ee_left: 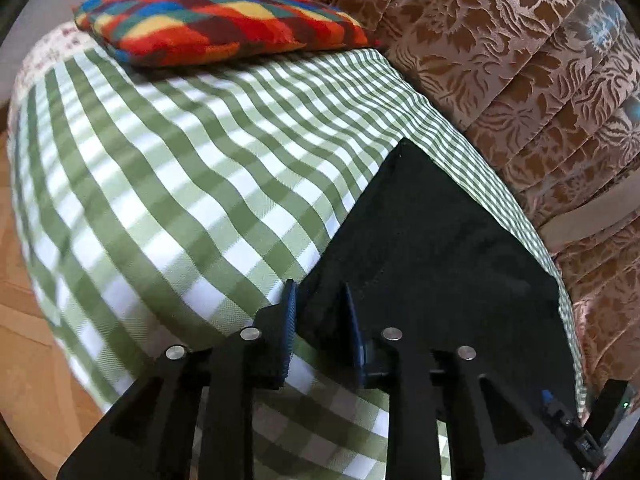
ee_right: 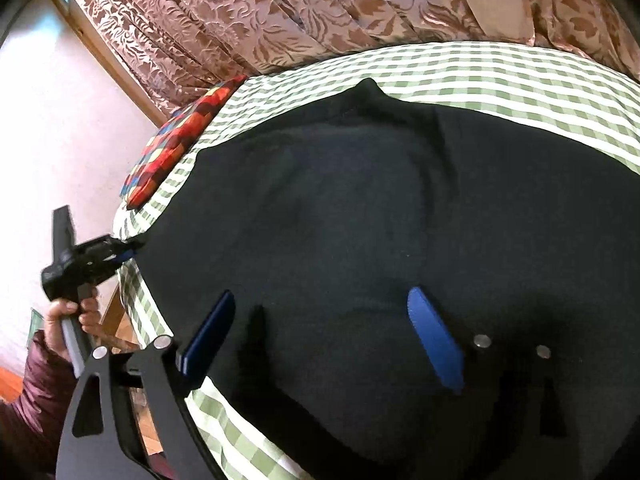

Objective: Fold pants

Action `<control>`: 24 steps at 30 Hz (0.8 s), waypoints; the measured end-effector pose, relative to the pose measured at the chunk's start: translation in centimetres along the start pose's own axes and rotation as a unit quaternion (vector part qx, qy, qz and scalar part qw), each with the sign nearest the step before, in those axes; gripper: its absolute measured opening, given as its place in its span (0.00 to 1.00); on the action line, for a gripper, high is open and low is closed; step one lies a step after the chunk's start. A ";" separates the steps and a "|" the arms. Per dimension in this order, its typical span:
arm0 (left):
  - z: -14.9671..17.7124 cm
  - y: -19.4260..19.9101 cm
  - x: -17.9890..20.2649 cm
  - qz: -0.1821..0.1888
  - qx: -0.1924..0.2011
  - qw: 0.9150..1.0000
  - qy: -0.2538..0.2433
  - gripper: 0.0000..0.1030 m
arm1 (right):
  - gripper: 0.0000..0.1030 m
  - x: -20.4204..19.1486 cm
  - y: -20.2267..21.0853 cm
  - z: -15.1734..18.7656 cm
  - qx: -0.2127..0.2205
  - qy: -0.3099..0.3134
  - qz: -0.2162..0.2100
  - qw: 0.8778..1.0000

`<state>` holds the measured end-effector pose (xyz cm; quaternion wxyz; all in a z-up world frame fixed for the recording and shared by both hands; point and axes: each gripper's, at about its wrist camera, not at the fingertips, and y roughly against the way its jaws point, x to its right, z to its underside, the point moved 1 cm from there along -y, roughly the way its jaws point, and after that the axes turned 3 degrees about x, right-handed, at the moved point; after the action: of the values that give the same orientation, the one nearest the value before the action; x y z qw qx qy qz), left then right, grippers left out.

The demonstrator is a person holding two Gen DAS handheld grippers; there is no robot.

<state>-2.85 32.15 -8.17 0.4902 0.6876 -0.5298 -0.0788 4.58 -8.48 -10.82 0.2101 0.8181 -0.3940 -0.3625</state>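
Observation:
The black pants (ee_right: 340, 216) lie flat on a bed with a green and white checked cover (ee_left: 180, 184). In the left wrist view they (ee_left: 432, 248) fill the lower right. My left gripper (ee_left: 318, 300) has its jaws narrowly apart around the near left corner of the pants, and I cannot tell if it pinches the cloth. It also shows in the right wrist view (ee_right: 124, 254) at the pants' left edge. My right gripper (ee_right: 320, 300) is wide open just above the near edge of the pants, with nothing between its blue fingers (ee_right: 434, 338).
A colourful patchwork pillow (ee_left: 216, 12) lies at the head of the bed. Brown floral curtains (ee_left: 520, 64) hang along the far side. Wooden floor (ee_left: 24, 320) shows past the bed's left edge. A white wall (ee_right: 60, 120) is on the left in the right wrist view.

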 end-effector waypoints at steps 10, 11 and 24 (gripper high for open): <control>1.4 5.4 5.7 0.037 0.085 0.992 -0.085 0.29 | 0.87 0.4 0.9 -0.2 0.006 -0.019 -0.016 1.000; 2.4 4.7 7.1 0.049 0.068 0.990 -0.111 0.29 | 0.86 0.6 1.4 -0.4 0.008 -0.028 -0.015 0.999; 4.9 1.1 9.1 0.030 0.011 0.987 -0.160 0.29 | 0.58 4.9 7.4 4.2 0.030 -0.023 0.071 0.997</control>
<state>-2.80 21.97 -6.09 0.3934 0.6554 -0.6228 -0.1669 -0.17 -17.05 -11.00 0.2012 0.7854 -0.4663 -0.3538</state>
